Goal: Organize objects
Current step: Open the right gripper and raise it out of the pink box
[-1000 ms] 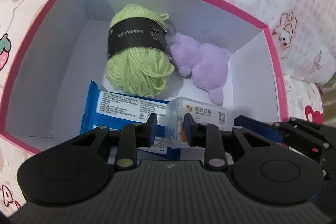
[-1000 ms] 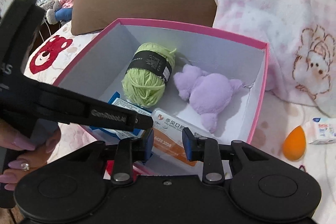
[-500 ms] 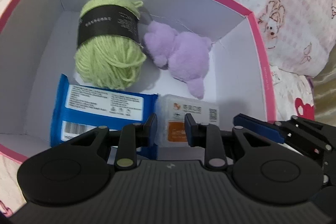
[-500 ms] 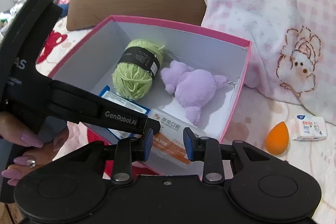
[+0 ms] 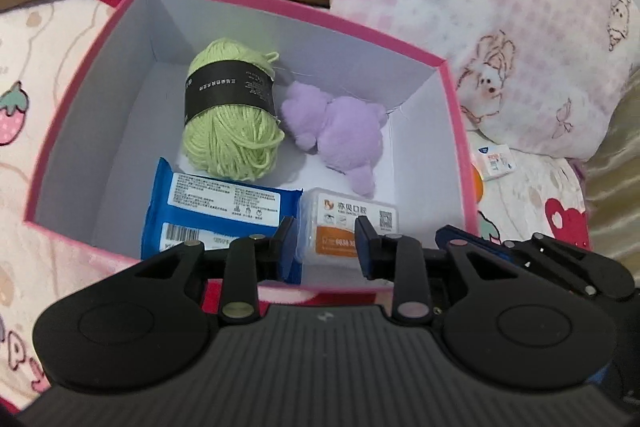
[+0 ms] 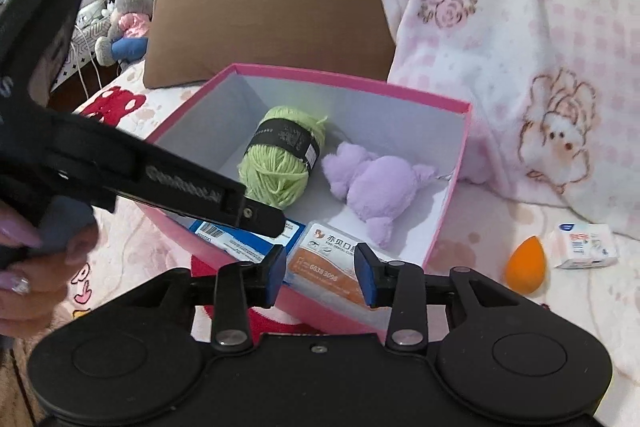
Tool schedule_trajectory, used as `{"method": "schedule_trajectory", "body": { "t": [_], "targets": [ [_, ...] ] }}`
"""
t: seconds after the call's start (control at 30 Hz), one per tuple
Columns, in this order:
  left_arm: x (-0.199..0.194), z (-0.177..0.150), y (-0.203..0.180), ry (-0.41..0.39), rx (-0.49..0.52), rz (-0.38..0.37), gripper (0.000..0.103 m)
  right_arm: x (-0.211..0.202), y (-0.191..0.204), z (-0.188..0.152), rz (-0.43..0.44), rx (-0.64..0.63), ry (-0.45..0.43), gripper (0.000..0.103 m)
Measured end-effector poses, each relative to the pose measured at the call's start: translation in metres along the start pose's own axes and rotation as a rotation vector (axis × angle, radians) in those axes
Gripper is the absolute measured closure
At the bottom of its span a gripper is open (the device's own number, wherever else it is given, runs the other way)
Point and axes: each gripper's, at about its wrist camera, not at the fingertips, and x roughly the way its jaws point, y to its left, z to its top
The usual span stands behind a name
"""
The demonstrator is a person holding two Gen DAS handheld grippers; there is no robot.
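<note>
Right wrist view: right tongs (image 6: 322,275) spread and empty, hovering over the near rim of the pink box (image 6: 452,203). Orange sponge (image 6: 525,269) and small white packet (image 6: 586,245) out on the bed (image 6: 480,239), off to the right, packet lying flat, long side left to right. Nearer the right hand, probably the next pick. Left tongs (image 5: 326,247) likewise spread, holding nothing. In the box: green yarn (image 5: 232,119), purple plush (image 5: 344,135), blue wipes pack (image 5: 216,211), clear case (image 5: 348,227). Bedroom behind, brown cushion (image 6: 272,15), pink blanket (image 6: 520,47).

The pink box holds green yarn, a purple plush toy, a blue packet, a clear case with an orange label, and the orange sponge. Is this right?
Not quite. The orange sponge is not in the pink box; the right wrist view shows it on the bedding outside, beside a small white packet. The green yarn, purple plush toy, blue packet and clear case are inside.
</note>
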Motion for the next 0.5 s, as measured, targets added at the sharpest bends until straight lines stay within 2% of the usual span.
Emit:
{"method": "schedule_trajectory", "body": {
  "t": [0.17,0.27,0.37,0.5],
  "targets": [
    [-0.027,0.000,-0.005,-0.011,0.016,0.041,0.067,-0.022,0.001,-0.006,0.037,0.048,-0.070,0.056],
    [-0.049,-0.003,-0.001,-0.040,0.014,0.058,0.062,-0.035,0.005,-0.006,0.039,0.044,-0.071,0.056],
    [-0.067,-0.009,0.003,-0.035,0.005,0.067,0.062,-0.048,0.010,-0.006,0.054,0.013,-0.068,0.056],
    [-0.091,-0.011,-0.001,-0.039,0.025,0.061,0.059,-0.075,0.008,-0.002,0.131,0.001,-0.112,0.053]
  ]
}}
